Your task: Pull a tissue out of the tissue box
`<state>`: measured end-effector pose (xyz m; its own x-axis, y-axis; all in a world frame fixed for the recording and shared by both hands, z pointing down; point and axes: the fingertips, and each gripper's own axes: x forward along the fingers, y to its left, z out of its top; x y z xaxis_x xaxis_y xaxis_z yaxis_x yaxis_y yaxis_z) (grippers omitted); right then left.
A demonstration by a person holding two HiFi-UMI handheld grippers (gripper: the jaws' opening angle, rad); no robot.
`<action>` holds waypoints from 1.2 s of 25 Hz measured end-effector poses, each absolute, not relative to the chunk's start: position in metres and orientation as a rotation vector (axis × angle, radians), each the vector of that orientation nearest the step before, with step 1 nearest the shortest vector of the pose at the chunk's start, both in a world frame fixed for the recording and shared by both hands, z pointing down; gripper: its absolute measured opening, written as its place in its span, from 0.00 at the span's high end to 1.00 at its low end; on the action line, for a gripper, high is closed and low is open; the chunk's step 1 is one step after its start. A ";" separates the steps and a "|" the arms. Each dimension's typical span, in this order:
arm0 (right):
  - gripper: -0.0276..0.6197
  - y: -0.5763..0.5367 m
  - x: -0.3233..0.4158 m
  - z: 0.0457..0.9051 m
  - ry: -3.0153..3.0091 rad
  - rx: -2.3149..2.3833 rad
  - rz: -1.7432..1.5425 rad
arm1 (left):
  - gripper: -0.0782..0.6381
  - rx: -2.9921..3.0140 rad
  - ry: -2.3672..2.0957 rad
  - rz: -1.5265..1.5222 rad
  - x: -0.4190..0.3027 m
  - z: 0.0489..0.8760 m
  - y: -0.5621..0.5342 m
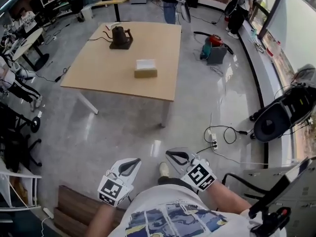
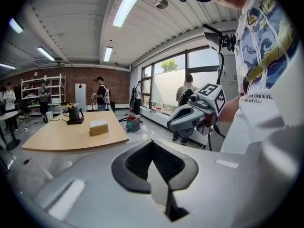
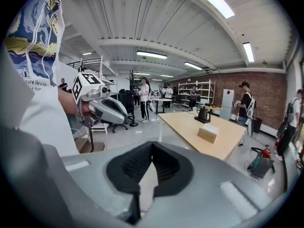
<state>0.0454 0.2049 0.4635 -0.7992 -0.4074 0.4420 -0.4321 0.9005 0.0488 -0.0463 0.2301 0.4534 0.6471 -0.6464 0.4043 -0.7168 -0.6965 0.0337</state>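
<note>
Closest in, the grey left gripper with a marker cube (image 1: 133,163) and its twin, the right gripper (image 1: 173,155), hang at the person's waist. Each one's own view shows the black-padded jaws tip to tip with nothing between them. They would have to part before reaching the tissue, or they would only push it back into the slot.

On the grey floor ahead and to the right, looped black cables and a white power strip (image 1: 214,143) could catch a foot on the walk over.

The tan cardboard tissue box with a white top (image 1: 145,68) sits well apart from both grippers, near the middle of the light wooden table (image 1: 98,68). It looks light. A pull on the tissue with nothing steadying the box would likely lift or drag it.

Behind it, the black kettle on a dark base (image 1: 121,37) stands clear.

Whether a tissue stands up out of the slot is too small to tell. The person's feet are mostly hidden by the torso.
</note>
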 end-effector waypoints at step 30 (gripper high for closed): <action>0.95 -0.064 -0.048 0.459 -2.544 0.830 0.104 | 0.88 2.841 -0.934 0.536 -0.135 0.444 -0.063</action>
<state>-0.0476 -0.0640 0.4587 -0.7123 -0.5405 0.4477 -0.5753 0.8150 0.0687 -0.1352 -0.0632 0.4444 0.7493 -0.5552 0.3611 -0.5917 -0.8061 -0.0117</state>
